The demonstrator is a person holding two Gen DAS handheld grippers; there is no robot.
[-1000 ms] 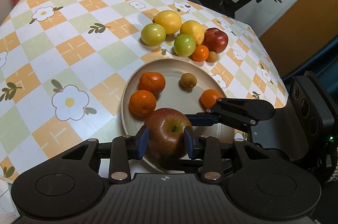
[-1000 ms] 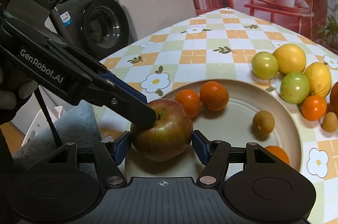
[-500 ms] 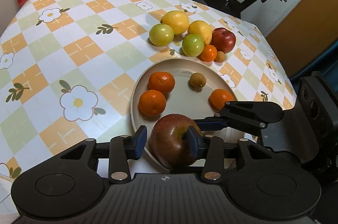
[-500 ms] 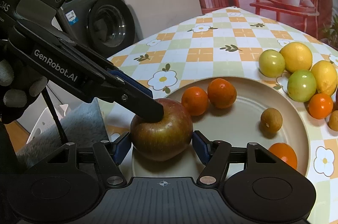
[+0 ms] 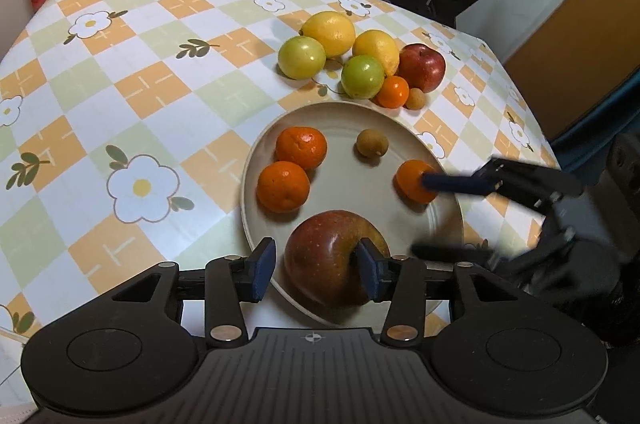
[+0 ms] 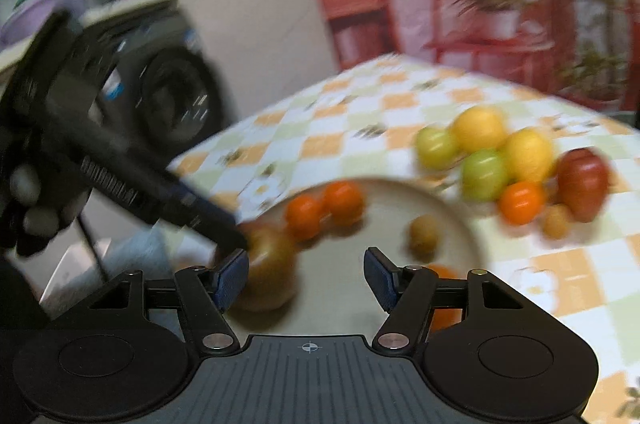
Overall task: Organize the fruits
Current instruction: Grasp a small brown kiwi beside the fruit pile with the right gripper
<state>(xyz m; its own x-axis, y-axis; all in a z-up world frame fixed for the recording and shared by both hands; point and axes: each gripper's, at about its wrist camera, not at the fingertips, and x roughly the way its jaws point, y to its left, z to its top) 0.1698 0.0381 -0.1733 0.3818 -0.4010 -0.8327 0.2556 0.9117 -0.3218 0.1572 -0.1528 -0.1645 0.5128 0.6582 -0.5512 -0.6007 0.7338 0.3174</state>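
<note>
Sitting at the near rim of a beige plate, low in the middle of the left wrist view, is a large red-green apple. The left hand-held gripper frames it at the bottom of the frame, its jaws opening: the left blue pad stands clear of the apple, while the right pad sits at the apple's stem hollow.

Also on the plate are two mandarins side by side at the left, a small brown round fruit near the top, and a third mandarin at the right.

The right hand-held gripper reaches in from the right edge, blurred, its jaws spread. One finger lies across the right-hand mandarin and the other over the plate's lower right rim. In the blurred right wrist view nothing sits between its pads.

Above the plate, on the checked floral tabletop, a cluster holds two lemons, two green round fruits, a red apple, a small mandarin and a small brown fruit.
</note>
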